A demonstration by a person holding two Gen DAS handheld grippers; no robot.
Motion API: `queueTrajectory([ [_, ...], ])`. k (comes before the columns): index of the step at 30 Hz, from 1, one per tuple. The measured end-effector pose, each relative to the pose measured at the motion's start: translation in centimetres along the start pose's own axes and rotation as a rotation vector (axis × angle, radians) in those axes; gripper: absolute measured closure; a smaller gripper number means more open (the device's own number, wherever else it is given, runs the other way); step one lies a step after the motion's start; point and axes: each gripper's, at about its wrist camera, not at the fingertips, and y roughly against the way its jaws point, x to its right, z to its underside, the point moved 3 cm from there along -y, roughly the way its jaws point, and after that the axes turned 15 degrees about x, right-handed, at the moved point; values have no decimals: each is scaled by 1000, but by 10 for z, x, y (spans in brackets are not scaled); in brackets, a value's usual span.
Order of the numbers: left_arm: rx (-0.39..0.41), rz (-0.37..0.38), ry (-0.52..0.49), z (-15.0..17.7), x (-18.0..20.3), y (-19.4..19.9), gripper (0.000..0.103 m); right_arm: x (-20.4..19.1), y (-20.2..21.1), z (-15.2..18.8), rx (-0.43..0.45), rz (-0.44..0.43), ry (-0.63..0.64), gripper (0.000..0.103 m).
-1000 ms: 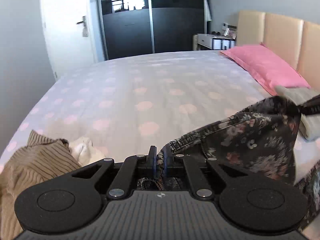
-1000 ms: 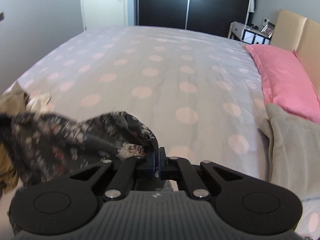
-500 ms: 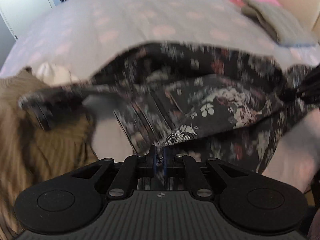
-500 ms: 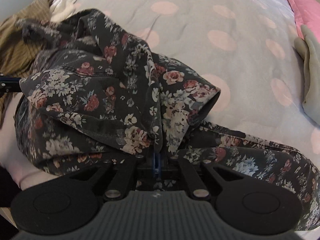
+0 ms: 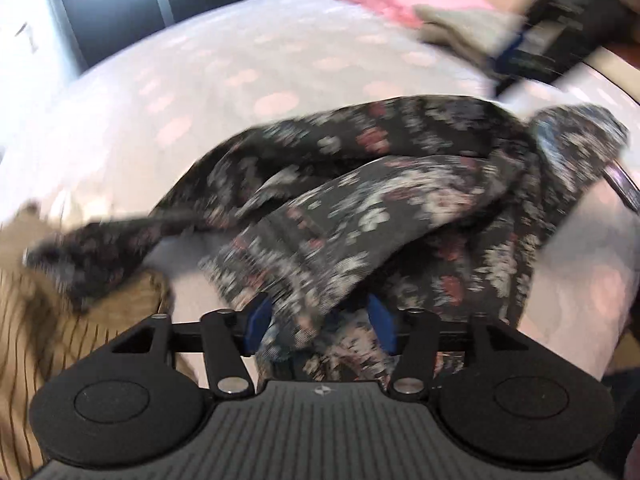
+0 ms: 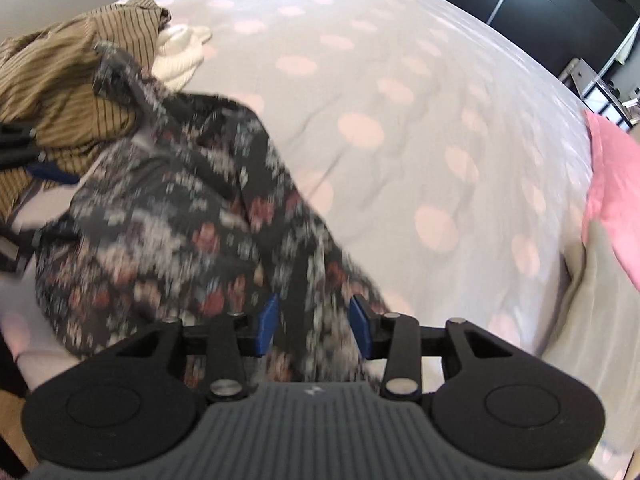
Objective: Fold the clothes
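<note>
A dark floral garment [image 5: 360, 184] lies crumpled on the dotted bedsheet [image 5: 240, 64] near the bed's front edge. It also shows in the right wrist view [image 6: 180, 220]. My left gripper [image 5: 320, 320] is open, with loose floral cloth lying between its blue pads. My right gripper [image 6: 314, 326] is open too, with the cloth draped between its pads. The right gripper also shows, blurred, at the upper right of the left wrist view [image 5: 532, 52]. Both views are motion blurred.
A brown striped garment [image 6: 60, 80] and a cream one [image 6: 180, 52] lie heaped at the bed's left corner. A folded grey garment [image 6: 600, 320] lies beside the pink pillow [image 6: 616, 184]. A dark wardrobe [image 5: 120, 8] stands beyond the bed.
Both grippers have gone from shut on the floral garment to open. The garment has dropped onto the bed in a crumpled heap, and both grippers have shifted.
</note>
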Motion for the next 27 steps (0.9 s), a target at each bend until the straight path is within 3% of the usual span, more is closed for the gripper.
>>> queueTrajectory([
  [3, -34, -5, -45, -1, 5, -10, 51, 1, -30, -16, -18, -33, -10, 59],
  [6, -98, -18, -34, -3, 0, -22, 59, -2, -58, -29, -36, -68, 0, 52],
  [8, -155, -29, -1, -4, -8, -30, 71, -6, -74, -36, -38, -78, 25, 50],
  [11, -213, -18, 6, -5, -15, -42, 77, -12, -98, -48, -47, -106, 59, 46],
  [14, -265, -7, -4, -4, -19, -53, 81, -18, -120, -60, -56, -138, 84, 45],
  [20, -289, -10, -22, -3, -18, -58, 83, -25, -153, -72, -77, -185, 121, 45],
  [22, -296, -11, -27, -3, -18, -60, 83, -24, -161, -74, -78, -198, 106, 48],
  [23, -299, -11, -30, -3, -18, -61, 83, -23, -164, -76, -80, -211, 83, 56],
  [24, -303, -12, -32, -2, -17, -62, 83, -21, -165, -76, -82, -227, 51, 78],
  [27, -314, -13, -40, -2, -17, -64, 83, -15, -157, -79, -62, -247, -5, 95],
])
